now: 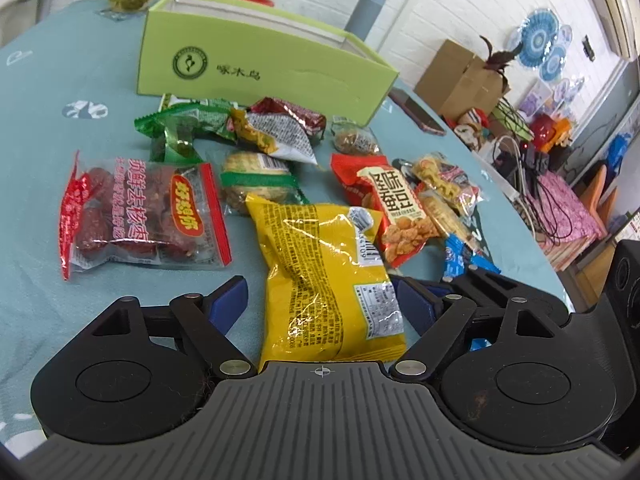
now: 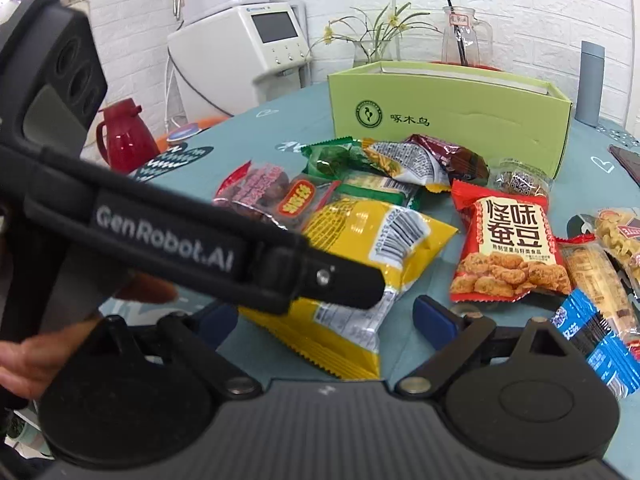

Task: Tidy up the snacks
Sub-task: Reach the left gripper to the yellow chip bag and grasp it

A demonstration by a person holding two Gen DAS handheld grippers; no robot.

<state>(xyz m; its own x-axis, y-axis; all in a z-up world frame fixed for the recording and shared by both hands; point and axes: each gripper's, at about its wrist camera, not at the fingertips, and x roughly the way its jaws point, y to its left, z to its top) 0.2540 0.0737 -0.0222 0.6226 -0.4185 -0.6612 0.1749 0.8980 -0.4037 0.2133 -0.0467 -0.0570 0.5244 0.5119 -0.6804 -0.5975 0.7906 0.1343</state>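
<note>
A yellow snack bag lies on the teal tablecloth, its near end between the open blue-padded fingers of my left gripper; the pads stand apart from it. The same bag shows in the right wrist view, partly behind the left gripper's body. My right gripper is open and empty, just behind the bag. Several more snacks lie beyond: a red date bag, a red bean bag, green packets, a blue packet. An open light-green box stands behind them.
A vase, a glass jar and a grey flask stand behind the box. A phone lies right of it. A red kettle and a white dispenser stand off the table's left.
</note>
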